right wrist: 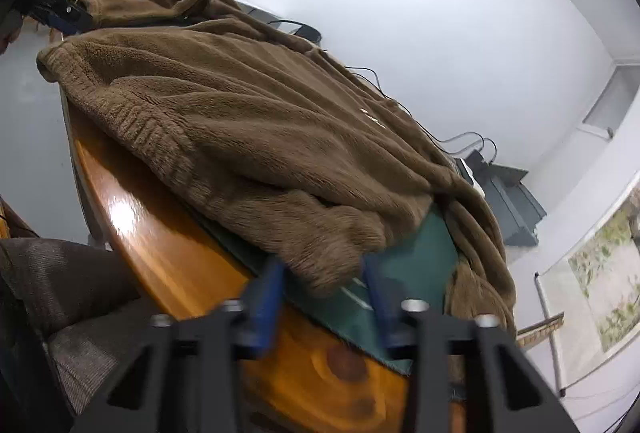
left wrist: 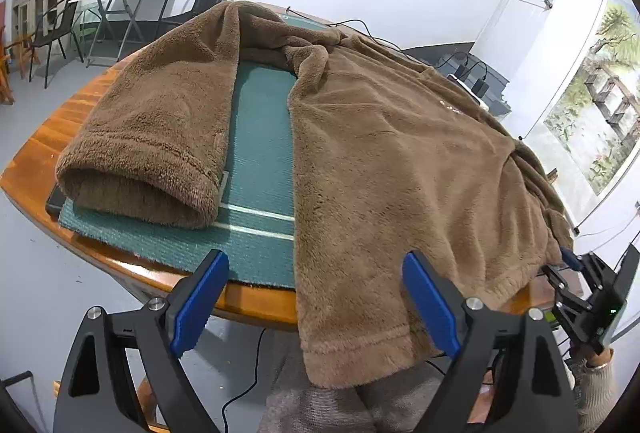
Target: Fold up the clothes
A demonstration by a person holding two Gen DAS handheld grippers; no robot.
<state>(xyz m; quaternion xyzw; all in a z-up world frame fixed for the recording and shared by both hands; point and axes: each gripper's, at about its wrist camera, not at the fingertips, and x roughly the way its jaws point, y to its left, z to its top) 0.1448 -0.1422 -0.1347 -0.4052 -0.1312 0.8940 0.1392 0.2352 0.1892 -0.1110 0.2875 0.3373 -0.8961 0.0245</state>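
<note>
A fluffy brown fleece jacket lies spread on a green woven mat on my round wooden desk. Its long way runs from me toward the far edge. The bottom hem points at me and hangs a little over the near edge of the desk. The collar end is at the far side. 1 sleeve lies flat on the left, with its open cuff pointing at me. A strip of mat shows between the sleeve and the body.

My left fingers are spread wide and hold nothing. The hem sits between them, near the right blue pad, and I cannot tell if it touches.

My right fingers are partly open at the jacket's right corner. In the right wrist view, a bunched lump of fleece hangs just in front of the gap. That view is blurry, so I cannot tell if I hold it.
</note>
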